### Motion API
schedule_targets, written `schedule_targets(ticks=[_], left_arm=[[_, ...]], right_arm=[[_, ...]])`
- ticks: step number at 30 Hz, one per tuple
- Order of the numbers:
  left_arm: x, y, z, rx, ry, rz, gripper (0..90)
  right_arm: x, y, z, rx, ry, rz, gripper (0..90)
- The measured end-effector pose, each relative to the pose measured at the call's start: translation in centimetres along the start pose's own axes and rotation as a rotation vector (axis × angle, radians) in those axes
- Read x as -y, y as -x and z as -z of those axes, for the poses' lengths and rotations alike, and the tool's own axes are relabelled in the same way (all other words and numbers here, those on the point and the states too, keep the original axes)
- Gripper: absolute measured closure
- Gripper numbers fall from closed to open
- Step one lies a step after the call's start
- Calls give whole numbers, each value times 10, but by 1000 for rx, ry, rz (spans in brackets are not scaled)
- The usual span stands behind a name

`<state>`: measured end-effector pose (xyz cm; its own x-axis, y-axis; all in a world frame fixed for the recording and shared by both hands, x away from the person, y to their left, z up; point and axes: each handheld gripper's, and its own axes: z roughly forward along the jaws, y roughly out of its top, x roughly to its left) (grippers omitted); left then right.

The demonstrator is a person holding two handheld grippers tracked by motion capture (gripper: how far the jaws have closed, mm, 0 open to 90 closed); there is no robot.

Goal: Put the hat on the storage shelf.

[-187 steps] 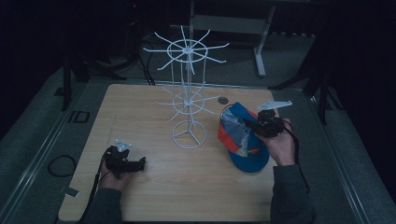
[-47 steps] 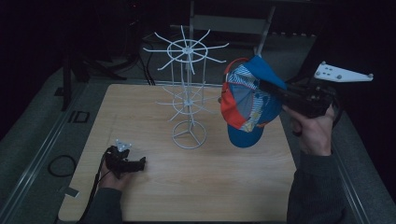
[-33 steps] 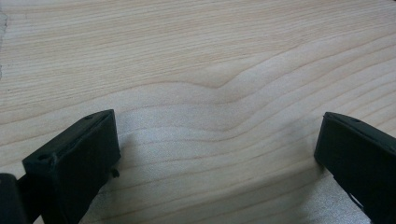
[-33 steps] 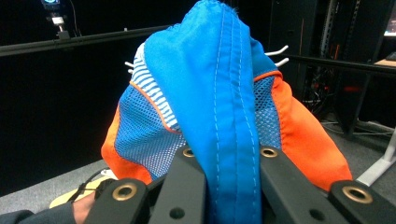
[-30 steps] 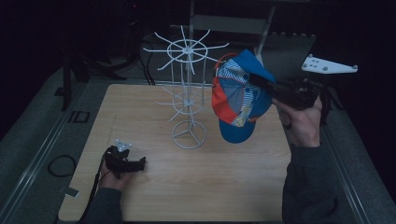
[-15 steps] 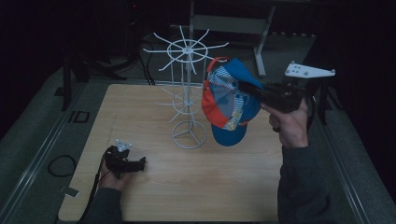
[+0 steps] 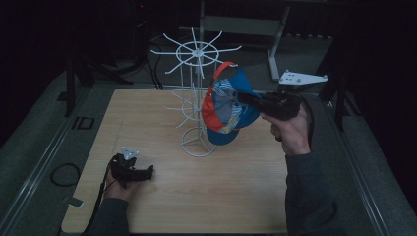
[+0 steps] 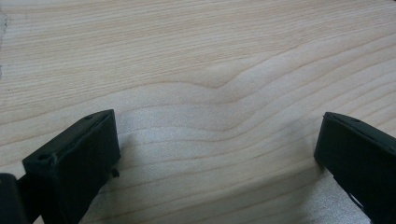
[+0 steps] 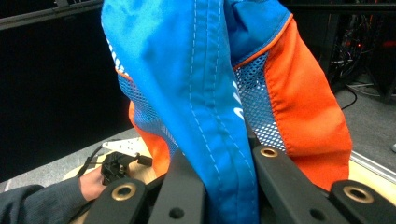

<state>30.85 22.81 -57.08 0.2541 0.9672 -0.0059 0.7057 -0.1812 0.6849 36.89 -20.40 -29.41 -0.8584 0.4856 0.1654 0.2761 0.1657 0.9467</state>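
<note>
Left gripper [image 7: 147, 172] lower left of high view, resting on wooden table [image 7: 236, 196], jaws spread wide, nothing between. Right gripper [image 7: 243, 97] right of centre, raised, jaws pinching blue-orange cap [image 7: 227, 105]. Cap hangs just beside white wire rack [image 7: 196, 98], centre of frame.

High view: fixed overhead, facing forward and down on the whole desk [image 7: 196, 196].
Left claw view: very close, facing bare desk wood.
Right claw view: close behind the cap [image 9: 224, 93], facing across the desk; shares the left claw [image 9: 122, 164] with high view.
</note>
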Motion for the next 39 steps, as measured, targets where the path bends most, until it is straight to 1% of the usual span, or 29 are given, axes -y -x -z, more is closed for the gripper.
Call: schedule_targets(ticks=[2, 9, 12, 20, 21, 22, 23, 25, 27, 28, 31, 33, 35, 39], left_arm=[[0, 0, 0, 0, 0, 0, 1], [0, 0, 0, 1, 0, 1, 1], [0, 0, 0, 1, -1, 1, 1], [0, 0, 0, 2, -1, 2, 1], [0, 0, 0, 2, -1, 2, 1], [0, 0, 0, 2, -1, 2, 1], [0, 0, 0, 2, -2, 2, 1], [0, 0, 0, 2, -1, 2, 1], [0, 0, 0, 2, -1, 2, 1], [0, 0, 0, 2, -1, 2, 1], [0, 0, 0, 2, -1, 2, 1], [0, 0, 0, 2, -1, 2, 1], [0, 0, 0, 2, -2, 2, 1], [0, 0, 0, 2, -1, 2, 1]], right_arm=[[0, 0, -2, -1, -3, -2, 875], [0, -4, -9, 20, -22, 17, 874], [1, -4, -11, 29, -35, 23, 856], [4, -8, -10, 76, -67, 58, 680], [4, -8, -10, 76, -67, 58, 680], [4, -8, -10, 85, -69, 61, 647], [4, -9, -9, 98, -76, 70, 594], [5, -9, -9, 111, -87, 73, 528], [7, -10, -10, 135, -101, 86, 456], [8, -9, -10, 143, -105, 90, 429], [13, -7, -11, 190, -127, 98, 341], [15, -6, -12, 204, -134, 98, 286], [16, -6, -12, 226, -142, 102, 260], [18, -6, -12, 246, -151, 110, 203]])
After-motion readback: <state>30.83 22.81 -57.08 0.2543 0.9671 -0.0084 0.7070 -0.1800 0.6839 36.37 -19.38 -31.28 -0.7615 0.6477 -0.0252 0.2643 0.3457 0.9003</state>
